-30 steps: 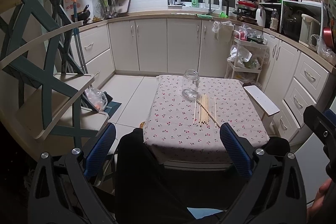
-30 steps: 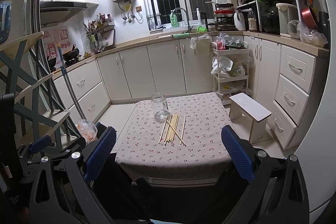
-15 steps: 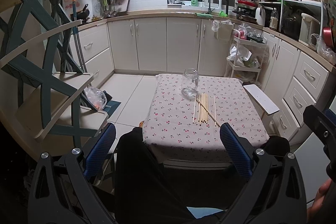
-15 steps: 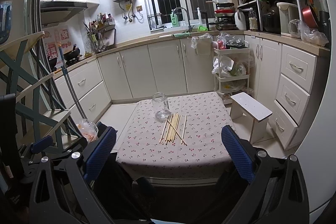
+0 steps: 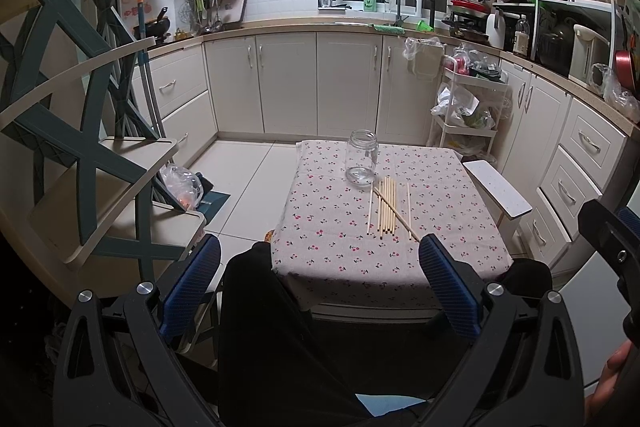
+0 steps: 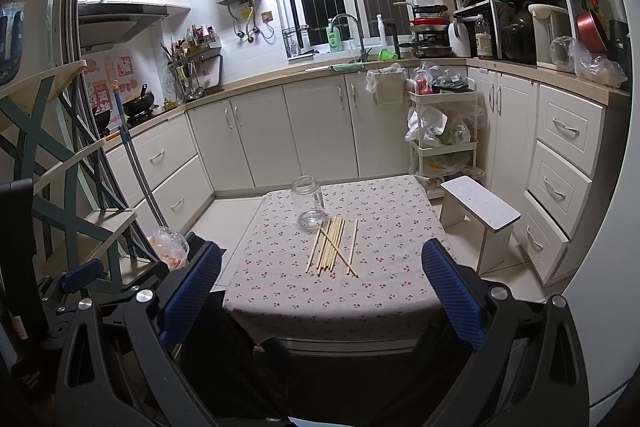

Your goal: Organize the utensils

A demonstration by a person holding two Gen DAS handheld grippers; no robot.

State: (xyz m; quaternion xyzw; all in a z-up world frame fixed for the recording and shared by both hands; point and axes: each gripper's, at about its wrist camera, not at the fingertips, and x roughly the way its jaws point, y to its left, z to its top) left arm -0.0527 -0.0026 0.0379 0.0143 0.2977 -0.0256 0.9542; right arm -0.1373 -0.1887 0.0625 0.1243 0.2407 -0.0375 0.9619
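While both hand-held grippers (image 5: pixel 320 283) (image 6: pixel 320 287) stay released, the chopsticks (image 5: pixel 386 207) remain untouched.

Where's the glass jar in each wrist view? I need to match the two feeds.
Left wrist: glass jar stands upright just above centre, on the far part of the table.
Right wrist: glass jar sits slightly left of centre, same spot.
Shared landmark: the chopsticks lying just in front of it.

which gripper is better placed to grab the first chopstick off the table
Right, though only slightly. The chopsticks lie nearly centred between the right gripper fingers; in the left view they sit right of the left gripper centre. Both are open and short of the table.
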